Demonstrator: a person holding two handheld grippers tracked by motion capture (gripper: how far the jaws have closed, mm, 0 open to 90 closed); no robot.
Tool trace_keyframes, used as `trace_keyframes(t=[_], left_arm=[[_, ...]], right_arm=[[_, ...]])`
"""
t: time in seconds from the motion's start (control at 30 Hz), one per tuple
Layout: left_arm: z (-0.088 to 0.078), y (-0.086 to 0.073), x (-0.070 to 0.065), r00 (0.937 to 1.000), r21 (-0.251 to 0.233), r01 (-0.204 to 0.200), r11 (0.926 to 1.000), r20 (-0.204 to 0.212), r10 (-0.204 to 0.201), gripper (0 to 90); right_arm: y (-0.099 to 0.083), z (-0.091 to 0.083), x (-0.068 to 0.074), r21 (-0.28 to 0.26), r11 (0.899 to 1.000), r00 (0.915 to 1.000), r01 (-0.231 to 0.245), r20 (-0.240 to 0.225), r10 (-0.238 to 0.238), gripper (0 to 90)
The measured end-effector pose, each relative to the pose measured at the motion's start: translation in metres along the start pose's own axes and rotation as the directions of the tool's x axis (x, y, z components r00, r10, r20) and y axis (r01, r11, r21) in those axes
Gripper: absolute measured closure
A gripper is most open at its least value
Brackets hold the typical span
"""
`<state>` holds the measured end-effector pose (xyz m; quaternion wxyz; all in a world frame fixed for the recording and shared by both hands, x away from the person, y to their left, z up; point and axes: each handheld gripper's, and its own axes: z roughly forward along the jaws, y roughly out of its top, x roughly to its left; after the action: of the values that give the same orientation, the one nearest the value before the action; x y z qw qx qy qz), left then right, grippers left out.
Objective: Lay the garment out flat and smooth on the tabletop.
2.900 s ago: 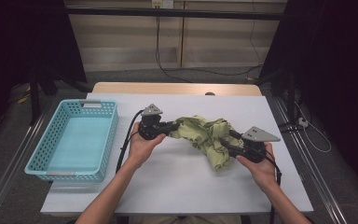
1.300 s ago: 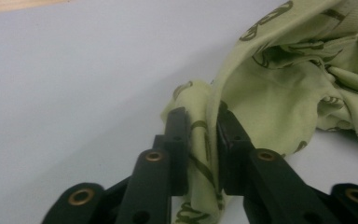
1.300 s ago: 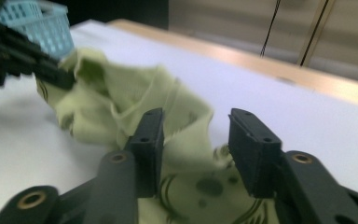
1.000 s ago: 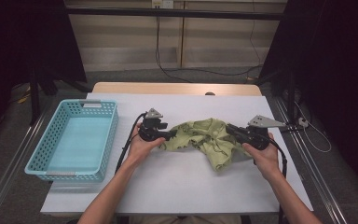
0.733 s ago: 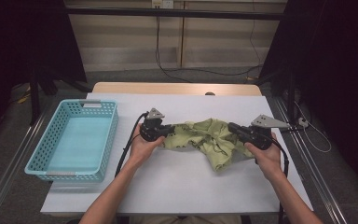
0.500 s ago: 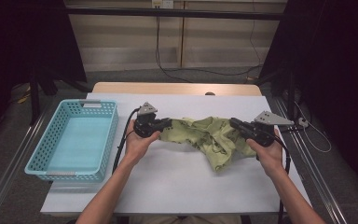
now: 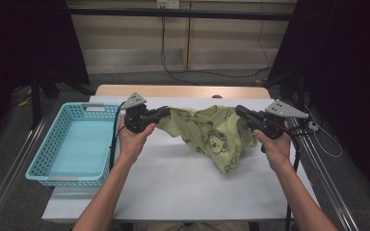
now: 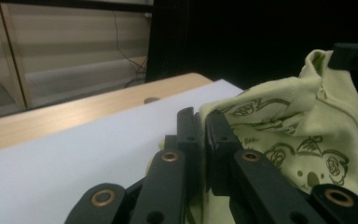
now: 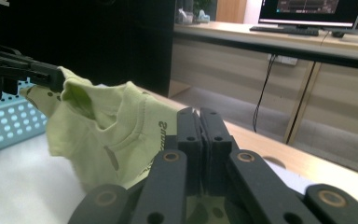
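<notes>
— What do you have in hand here?

— I hold a yellow-green garment [image 7: 212, 132], printed with dark cartoon bears, stretched between my two grippers above the white table [image 7: 173, 187]. My left gripper [image 7: 164, 112] is clamped on the cloth's left end; its jaws have just been closing, and in the left gripper view the fabric sits pinched between them [image 8: 200, 135]. My right gripper [image 7: 241, 111] is clenched on the right end, where the right gripper view shows the cloth [image 9: 116, 130] running under the closed jaws [image 9: 200, 140].

— And where does the garment sit in the scene?

— Near the middle of the table, toward its far half. The top edge runs almost level from one gripper to the other, and the rest hangs in a fold that droops toward me, its lowest tip close to the table top; whether it touches, I cannot tell.

— What else is around?

— A light-blue plastic basket [image 7: 48, 159] stands at the table's left edge, well apart from the garment and just left of my left hand [image 7: 132, 139]. My right hand [image 7: 275, 144] is near the right edge, a black cable [image 7: 296, 159] trailing from it.
</notes>
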<state>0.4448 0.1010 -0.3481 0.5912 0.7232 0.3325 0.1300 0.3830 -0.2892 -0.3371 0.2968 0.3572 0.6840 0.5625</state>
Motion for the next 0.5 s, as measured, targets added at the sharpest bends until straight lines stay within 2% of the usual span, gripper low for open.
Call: trace_keyframes(t=[0.07,0.3,0.5], left_arm=[[-0.005,0.008,0.001,1.0,-0.033,0.006,0.9994,0.001,-0.006,87.0],[-0.023,0.036,-0.005,0.999,-0.094,-0.045,0.9945,-0.002,0.045,87.8],[-0.039,0.053,-0.008,0.9967,-0.116,-0.081,0.99,-0.011,0.08,88.3]], right_arm=[[0.006,0.001,0.0,-0.013,1.0,1.0,0.002,0.008,-0.002,87.9],[0.028,0.003,0.0,-0.063,0.998,0.9999,0.011,0.01,-0.01,88.0],[0.046,0.008,0.001,-0.095,0.995,0.9998,0.02,0.011,-0.019,88.0]])
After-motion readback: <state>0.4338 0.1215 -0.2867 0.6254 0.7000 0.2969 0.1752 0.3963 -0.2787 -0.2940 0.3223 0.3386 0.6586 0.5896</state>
